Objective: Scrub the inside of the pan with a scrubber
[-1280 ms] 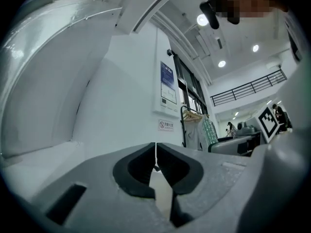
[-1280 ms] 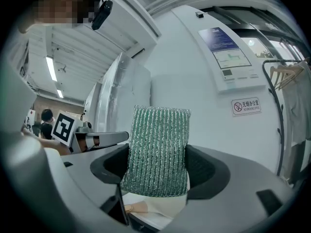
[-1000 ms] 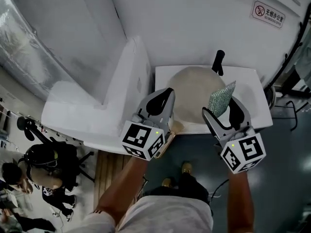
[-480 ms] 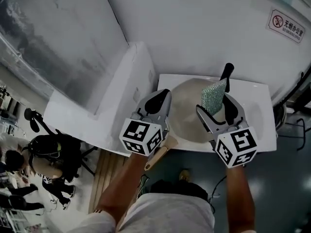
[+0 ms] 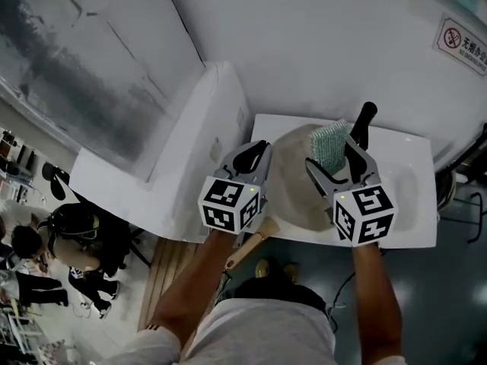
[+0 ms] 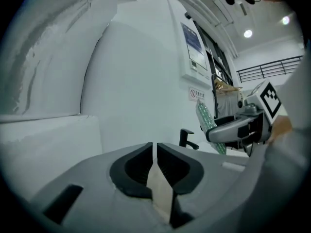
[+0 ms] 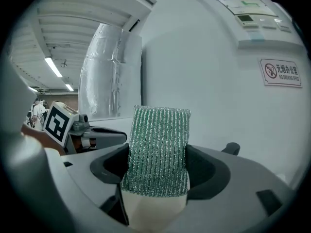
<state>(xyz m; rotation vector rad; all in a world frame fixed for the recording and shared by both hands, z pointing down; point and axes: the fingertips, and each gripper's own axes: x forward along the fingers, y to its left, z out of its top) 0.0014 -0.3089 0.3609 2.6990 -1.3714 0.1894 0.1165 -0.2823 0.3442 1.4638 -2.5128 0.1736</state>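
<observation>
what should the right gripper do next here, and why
Probably lower the right gripper towards the pan until the green scrubber meets its pale inner surface. The jaws are already clamped on the scrubber, which stands upright out of them. In the head view it appears to sit over the pan rather than against it, so no scrubbing contact is visible yet.

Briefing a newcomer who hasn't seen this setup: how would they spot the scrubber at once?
Find the white table against the wall, with a round beige pan on it. Over the pan, the right claw grips the scrubber, which sticks out past its tips. It is a glittery, ribbed green pad; nothing else nearby is green.
</observation>
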